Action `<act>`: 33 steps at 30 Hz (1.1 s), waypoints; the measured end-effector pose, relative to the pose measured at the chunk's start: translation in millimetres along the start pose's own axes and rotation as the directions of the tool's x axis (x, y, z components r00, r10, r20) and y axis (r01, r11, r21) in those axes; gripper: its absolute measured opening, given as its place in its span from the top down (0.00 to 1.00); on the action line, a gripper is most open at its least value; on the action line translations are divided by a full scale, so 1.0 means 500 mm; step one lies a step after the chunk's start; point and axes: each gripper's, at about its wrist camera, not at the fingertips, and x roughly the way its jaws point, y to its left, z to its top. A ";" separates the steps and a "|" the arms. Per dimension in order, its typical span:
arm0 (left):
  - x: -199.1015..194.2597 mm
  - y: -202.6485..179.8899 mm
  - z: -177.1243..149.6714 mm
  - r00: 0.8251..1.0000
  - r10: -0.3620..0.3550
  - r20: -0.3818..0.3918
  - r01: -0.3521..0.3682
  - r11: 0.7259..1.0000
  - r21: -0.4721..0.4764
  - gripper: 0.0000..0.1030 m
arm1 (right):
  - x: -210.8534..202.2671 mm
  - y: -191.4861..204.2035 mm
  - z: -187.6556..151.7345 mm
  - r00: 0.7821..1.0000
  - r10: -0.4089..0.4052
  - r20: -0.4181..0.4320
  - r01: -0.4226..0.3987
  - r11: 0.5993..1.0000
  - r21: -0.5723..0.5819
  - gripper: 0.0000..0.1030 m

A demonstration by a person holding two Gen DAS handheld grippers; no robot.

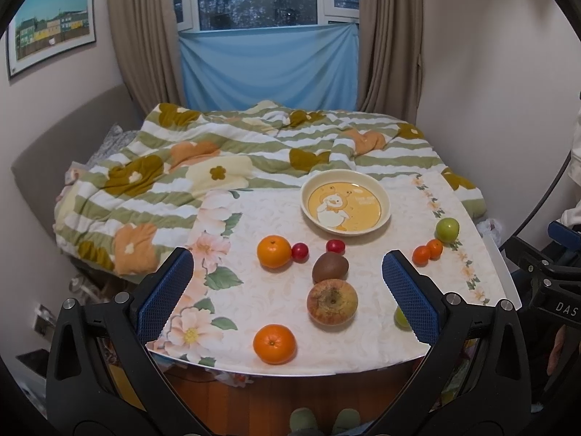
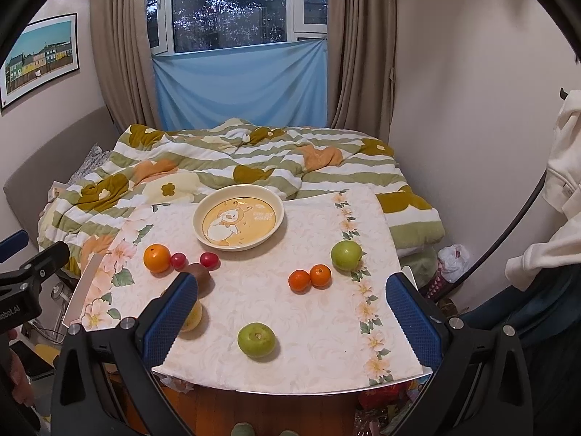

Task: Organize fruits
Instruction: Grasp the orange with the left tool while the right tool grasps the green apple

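Note:
A cream plate (image 1: pixel 377 190) with a yellow duck picture stands at the far side of the floral table (image 1: pixel 261 290); it also shows in the right wrist view (image 2: pixel 270 200). Loose fruit lies in front of it: an apple (image 1: pixel 332 301), a kiwi (image 1: pixel 329 266), two oranges (image 1: pixel 274 250) (image 1: pixel 274 343), two red cherry tomatoes (image 1: pixel 300 251) (image 1: pixel 334 246), two small mandarins (image 2: pixel 309 278) and two green fruits (image 2: pixel 346 255) (image 2: pixel 256 339). My left gripper (image 1: pixel 287 287) is open and empty above the near edge. My right gripper (image 2: pixel 290 309) is open and empty too.
A striped floral quilt (image 1: pixel 218 160) covers the bed behind the table. A window with a blue cloth (image 1: pixel 268 65) and beige curtains is at the back. The other gripper's black frame (image 1: pixel 552 290) shows at the right edge of the left wrist view. Wooden floor lies below the table's near edge.

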 end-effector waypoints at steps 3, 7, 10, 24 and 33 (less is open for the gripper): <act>0.000 0.005 0.000 1.000 0.005 -0.002 -0.005 1.000 0.001 0.00 | 0.000 -0.001 0.000 1.000 -0.004 0.000 0.004 1.000 -0.002 0.00; 0.007 0.001 0.011 0.999 0.046 -0.009 -0.046 0.999 0.004 0.00 | -0.002 0.004 0.001 1.000 0.008 0.003 -0.008 1.000 -0.022 0.00; 0.011 0.008 0.020 0.997 0.070 -0.015 -0.070 0.998 0.002 0.00 | 0.000 0.009 -0.001 1.000 0.006 -0.003 -0.006 0.999 -0.054 0.00; 0.133 0.039 -0.109 0.958 0.134 -0.255 -0.145 0.989 -0.026 0.00 | 0.115 0.010 -0.087 0.974 0.091 -0.207 -0.109 0.991 -0.077 0.00; 0.206 0.035 -0.212 0.948 0.151 -0.281 -0.164 0.986 -0.024 0.00 | 0.210 0.003 -0.160 0.949 0.120 -0.292 -0.152 0.984 -0.089 0.00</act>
